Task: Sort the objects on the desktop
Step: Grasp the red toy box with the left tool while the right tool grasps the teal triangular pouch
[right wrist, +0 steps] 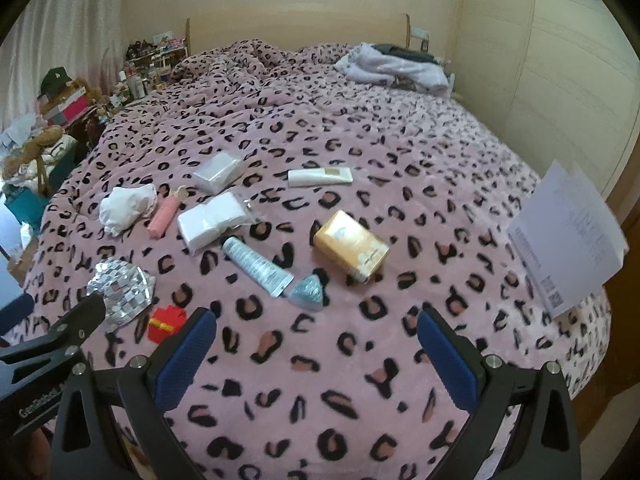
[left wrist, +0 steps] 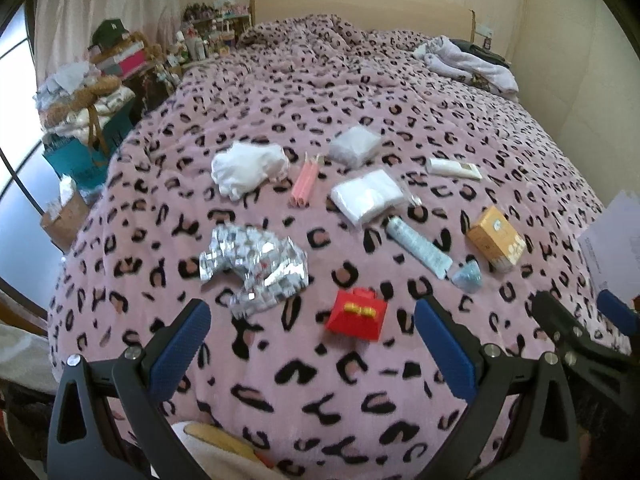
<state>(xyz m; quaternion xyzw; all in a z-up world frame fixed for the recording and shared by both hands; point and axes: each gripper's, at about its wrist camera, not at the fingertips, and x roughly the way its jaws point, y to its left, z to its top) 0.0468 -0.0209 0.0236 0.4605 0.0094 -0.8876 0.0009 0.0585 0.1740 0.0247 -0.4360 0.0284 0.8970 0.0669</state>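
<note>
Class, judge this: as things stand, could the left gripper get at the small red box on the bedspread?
Probably yes: the left gripper is open, and the red box lies just ahead between its fingers with nothing in between.

Right gripper [right wrist: 316, 350] jaws wide apart, empty, above leopard-print blanket [right wrist: 400, 152]. Ahead: gold box [right wrist: 351, 246], white tube [right wrist: 256, 266], blue triangular packet [right wrist: 307, 293]. Paper sheets [right wrist: 570, 236] at bed's right edge.

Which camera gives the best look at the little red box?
The left wrist view: the red box sits whole and near, just ahead of the open left gripper. In the right wrist view it is small, at the left, partly hidden.
</note>
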